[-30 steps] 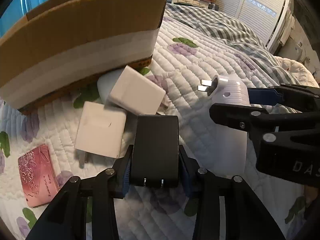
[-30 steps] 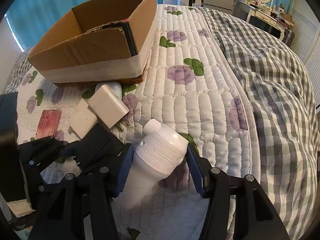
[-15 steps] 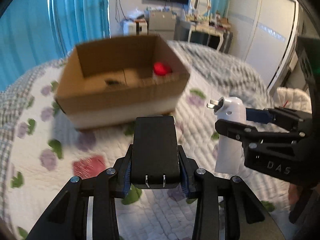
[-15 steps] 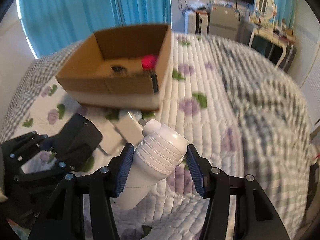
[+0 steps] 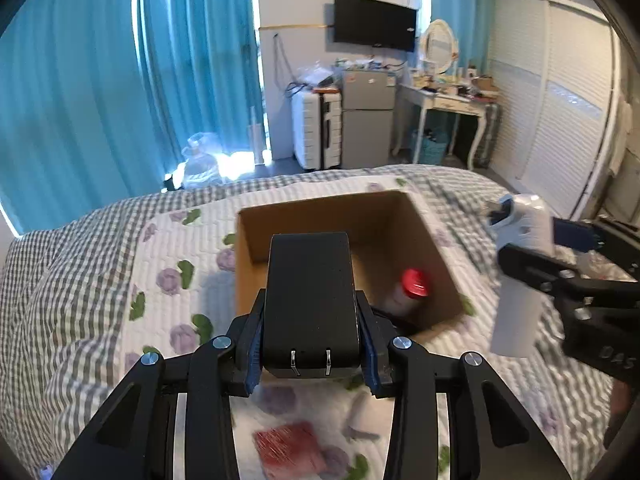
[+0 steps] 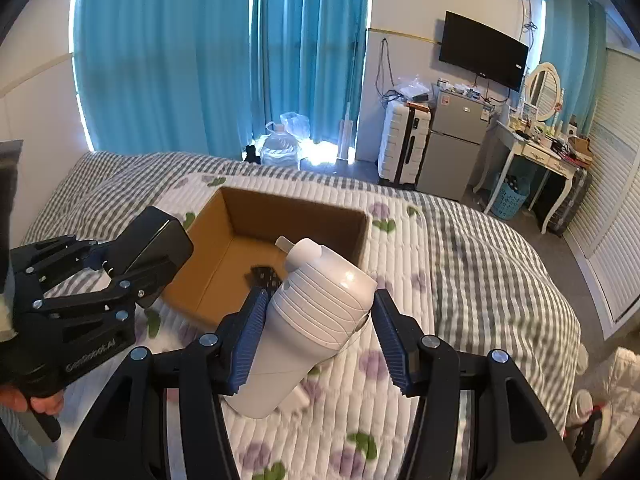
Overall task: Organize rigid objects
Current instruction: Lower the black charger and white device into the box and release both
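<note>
Both tongs are gripping plugs: we are carrying the black charger [image 5: 311,300] and white adapter [image 6: 316,320] toward the box [image 6: 296,208]; next comes releasing inside.

Black charger [image 5: 311,300], white adapter [image 6: 316,320], perhaps above box [image 6: 256,216].

1. Box [image 5: 432,240]: near wall hidden behind black charger [image 5: 312,300].
2. Red-capped bottle [image 5: 404,292]: blurred, label unreadable.
3. Dark item [image 6: 262,274] in box: partly hidden, unidentifiable.
4. Pink packet [image 5: 288,448]: blurred.
</note>
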Available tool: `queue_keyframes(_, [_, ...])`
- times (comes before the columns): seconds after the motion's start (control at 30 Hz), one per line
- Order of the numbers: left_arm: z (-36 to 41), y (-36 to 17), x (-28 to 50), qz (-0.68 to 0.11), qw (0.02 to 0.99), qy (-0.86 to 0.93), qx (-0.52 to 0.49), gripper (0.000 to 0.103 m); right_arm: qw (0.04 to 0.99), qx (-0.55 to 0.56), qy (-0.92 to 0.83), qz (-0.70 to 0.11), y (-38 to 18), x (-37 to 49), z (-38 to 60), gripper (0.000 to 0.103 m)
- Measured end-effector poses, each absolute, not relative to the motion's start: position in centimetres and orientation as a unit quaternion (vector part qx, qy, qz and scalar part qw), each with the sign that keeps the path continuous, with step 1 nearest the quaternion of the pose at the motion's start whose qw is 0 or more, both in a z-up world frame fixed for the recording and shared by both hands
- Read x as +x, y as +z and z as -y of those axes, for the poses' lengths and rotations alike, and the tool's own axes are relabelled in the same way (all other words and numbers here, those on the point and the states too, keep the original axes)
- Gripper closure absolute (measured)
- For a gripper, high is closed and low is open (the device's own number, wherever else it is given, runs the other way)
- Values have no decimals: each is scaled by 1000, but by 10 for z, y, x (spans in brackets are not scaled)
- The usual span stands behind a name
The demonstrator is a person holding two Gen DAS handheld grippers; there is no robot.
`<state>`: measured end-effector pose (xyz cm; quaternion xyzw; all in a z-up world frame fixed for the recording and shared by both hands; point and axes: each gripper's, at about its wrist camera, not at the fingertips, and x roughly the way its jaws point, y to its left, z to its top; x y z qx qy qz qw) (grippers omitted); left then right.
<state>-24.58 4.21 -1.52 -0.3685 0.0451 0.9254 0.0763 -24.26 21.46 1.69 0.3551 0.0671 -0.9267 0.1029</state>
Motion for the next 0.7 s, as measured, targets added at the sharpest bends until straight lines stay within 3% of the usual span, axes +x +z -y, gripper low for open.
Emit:
queue_keyframes(0.53, [-50, -113, -310, -56, 63, 907, -413, 63, 110, 380, -915, -79, -43, -324, -201, 49])
queue_keyframes(0.63, [-59, -110, -304, -79, 72, 915, -390, 49, 113, 381, -914, -82, -47, -327, -198, 49])
queue_keyframes(0.7, [-60, -102, -302, -78, 77, 918, -381, 46, 114, 382, -913, -84, -48, -329, -195, 49])
